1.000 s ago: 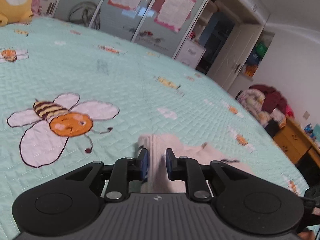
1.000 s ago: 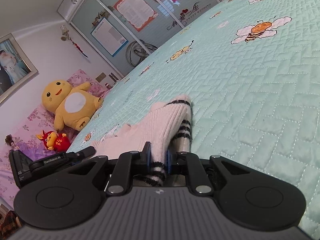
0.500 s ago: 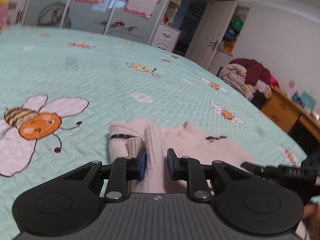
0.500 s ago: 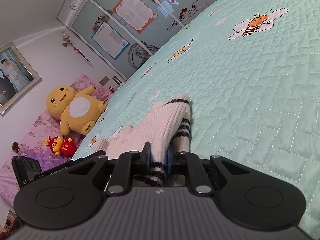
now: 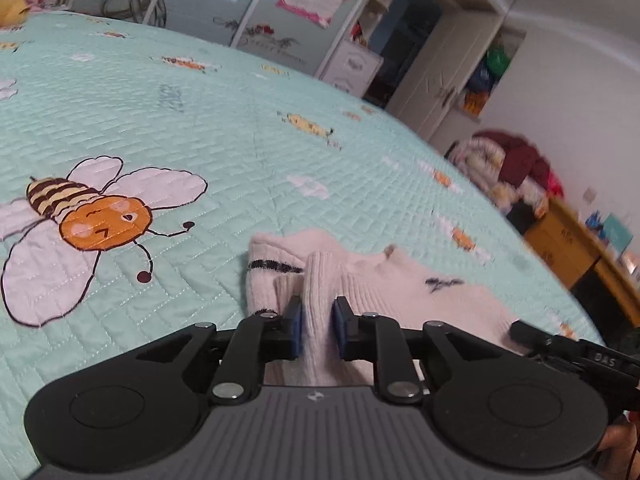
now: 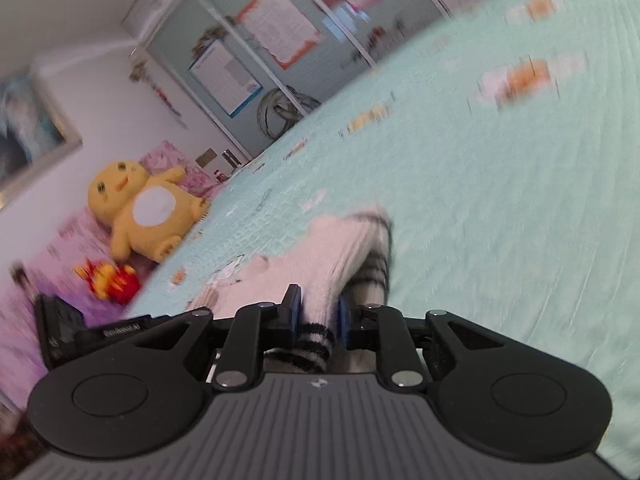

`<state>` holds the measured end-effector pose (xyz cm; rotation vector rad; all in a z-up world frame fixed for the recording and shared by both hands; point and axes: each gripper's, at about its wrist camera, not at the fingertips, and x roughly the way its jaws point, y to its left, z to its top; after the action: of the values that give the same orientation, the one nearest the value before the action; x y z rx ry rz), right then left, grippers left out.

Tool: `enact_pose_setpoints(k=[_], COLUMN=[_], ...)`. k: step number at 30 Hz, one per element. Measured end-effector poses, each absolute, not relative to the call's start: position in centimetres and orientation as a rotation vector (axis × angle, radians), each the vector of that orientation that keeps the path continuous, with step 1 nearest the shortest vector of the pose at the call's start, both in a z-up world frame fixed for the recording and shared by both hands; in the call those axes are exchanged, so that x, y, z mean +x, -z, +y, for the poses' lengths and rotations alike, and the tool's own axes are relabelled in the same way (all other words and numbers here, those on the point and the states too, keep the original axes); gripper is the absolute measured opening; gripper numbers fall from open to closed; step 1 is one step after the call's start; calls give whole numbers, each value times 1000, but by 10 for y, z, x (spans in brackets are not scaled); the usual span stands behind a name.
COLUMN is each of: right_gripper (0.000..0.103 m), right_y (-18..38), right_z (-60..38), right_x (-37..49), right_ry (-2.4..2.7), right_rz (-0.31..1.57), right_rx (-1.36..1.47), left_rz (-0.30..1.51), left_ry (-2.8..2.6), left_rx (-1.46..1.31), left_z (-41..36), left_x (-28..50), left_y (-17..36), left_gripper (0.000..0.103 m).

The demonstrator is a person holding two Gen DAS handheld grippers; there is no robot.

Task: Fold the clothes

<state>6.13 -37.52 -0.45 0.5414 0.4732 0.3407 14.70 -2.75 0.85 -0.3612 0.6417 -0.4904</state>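
Note:
A pale pink knit sweater (image 5: 384,284) with black stripes lies on the mint bee-print quilt (image 5: 160,128). My left gripper (image 5: 318,326) is shut on a ribbed fold of it, beside a striped cuff (image 5: 272,266). My right gripper (image 6: 318,322) is shut on the sweater's black-striped hem (image 6: 316,344); the sweater (image 6: 344,248) stretches ahead of it. The right gripper's body shows at the right edge of the left wrist view (image 5: 576,356), and the left one at the left of the right wrist view (image 6: 92,332). The right wrist view is blurred.
A yellow plush toy (image 6: 144,208) and a small red toy (image 6: 108,280) sit by the pink headboard side. A wardrobe (image 5: 404,52), a heap of clothes (image 5: 512,172) and a wooden desk (image 5: 580,248) stand beyond the bed's far edge.
Both grippers keep their hold on the sweater. The left view has swung back left and tilted; the right gripper is moving fast, blurring its view, with the plush toy now nearer centre.

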Motion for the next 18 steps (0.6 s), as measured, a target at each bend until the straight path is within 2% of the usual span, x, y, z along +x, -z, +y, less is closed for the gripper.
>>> enact_pose_setpoints(k=[2,9,14,18], right_gripper=[22,24,24,24], right_y=[-17,-59,-53,-39], right_z=[-364,-306,-275,-260], right_x=[61,133,194,226], right_ry=[-355,-532,-690,-778], right_rz=[419,450,601,727], right_rx=[403,91,100,132], left_rz=[611,494,406,415], left_ry=[489,570,659,685], left_rx=[-364,-288,-233,-271], left_z=[-27,-37,-42,-39], left_x=[141,120,109,116], left_y=[-6,-4,-6,1], left_gripper=[13,11,11,11])
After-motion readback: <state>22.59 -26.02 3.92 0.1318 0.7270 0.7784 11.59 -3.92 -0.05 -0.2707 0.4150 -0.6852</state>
